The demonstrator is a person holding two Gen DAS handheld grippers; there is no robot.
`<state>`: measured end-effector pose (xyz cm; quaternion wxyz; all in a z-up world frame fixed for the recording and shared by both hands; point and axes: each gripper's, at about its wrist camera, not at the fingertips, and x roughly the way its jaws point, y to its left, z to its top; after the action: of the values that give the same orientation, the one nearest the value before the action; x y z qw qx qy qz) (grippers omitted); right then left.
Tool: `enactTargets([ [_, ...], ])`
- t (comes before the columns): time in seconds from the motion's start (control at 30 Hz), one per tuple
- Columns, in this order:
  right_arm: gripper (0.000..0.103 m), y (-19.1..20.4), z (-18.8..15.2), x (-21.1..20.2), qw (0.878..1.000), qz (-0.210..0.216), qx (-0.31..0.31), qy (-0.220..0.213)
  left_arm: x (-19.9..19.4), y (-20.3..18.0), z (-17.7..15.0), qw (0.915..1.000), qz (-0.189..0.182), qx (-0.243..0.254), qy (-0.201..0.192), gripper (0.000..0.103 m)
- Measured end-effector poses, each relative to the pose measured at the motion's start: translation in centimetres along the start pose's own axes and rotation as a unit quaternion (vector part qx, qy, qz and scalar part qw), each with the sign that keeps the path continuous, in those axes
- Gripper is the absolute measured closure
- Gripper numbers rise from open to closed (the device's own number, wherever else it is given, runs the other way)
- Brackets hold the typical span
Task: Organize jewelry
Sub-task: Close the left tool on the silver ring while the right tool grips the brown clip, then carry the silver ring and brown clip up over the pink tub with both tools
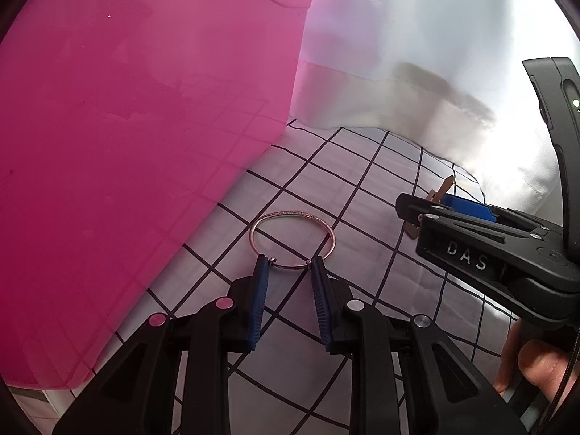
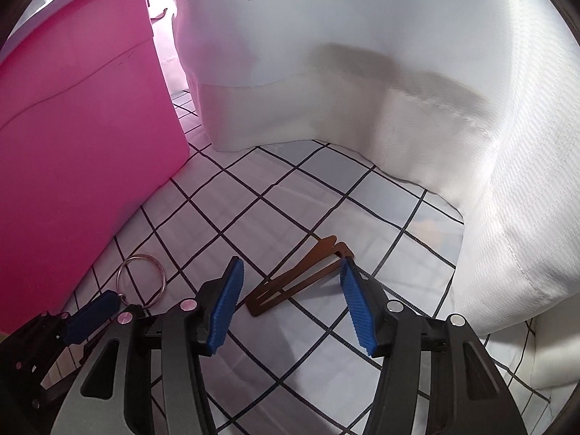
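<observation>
Both left jaws against the bangle, hair clip between right jaws.

My right gripper hangs over the checked cloth, fingers spread, and the brown hair clip lies flat between them, ungripped. Off to my left a thin metal bangle sits beside the pink bin.

A pink bin walls your left, white fabric curves behind and right; checked cloth between lies open.
</observation>
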<state>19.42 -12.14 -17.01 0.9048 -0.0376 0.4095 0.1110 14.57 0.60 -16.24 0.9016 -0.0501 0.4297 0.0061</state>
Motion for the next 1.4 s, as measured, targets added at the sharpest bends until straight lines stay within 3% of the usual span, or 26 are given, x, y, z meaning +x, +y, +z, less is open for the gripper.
enactTargets([
  [0.07,0.083,-0.6,-0.1,-0.2,1.000,0.005,0.014,-0.001,0.0,0.0,0.0,1.0000,-0.002,0.000,0.001,0.079],
  [0.2,0.090,-1.7,-0.6,-0.7,0.999,0.017,0.029,-0.004,-0.2,0.0,0.0,1.0000,-0.005,0.001,0.003,0.079],
  [0.7,0.091,-2.0,-4.6,-5.9,0.998,0.030,0.045,-0.020,-2.4,-0.7,-1.8,0.9987,-0.039,0.026,0.019,0.079],
  [1.07,0.091,-1.7,-9.0,-12.7,0.997,0.018,0.072,-0.020,-7.4,-1.3,-3.6,0.9944,-0.074,0.071,0.025,0.081],
  [1.4,0.091,-0.7,-11.8,-19.5,0.994,0.003,0.102,-0.028,-12.7,-0.7,-3.1,0.9887,-0.115,0.093,0.024,0.081],
])
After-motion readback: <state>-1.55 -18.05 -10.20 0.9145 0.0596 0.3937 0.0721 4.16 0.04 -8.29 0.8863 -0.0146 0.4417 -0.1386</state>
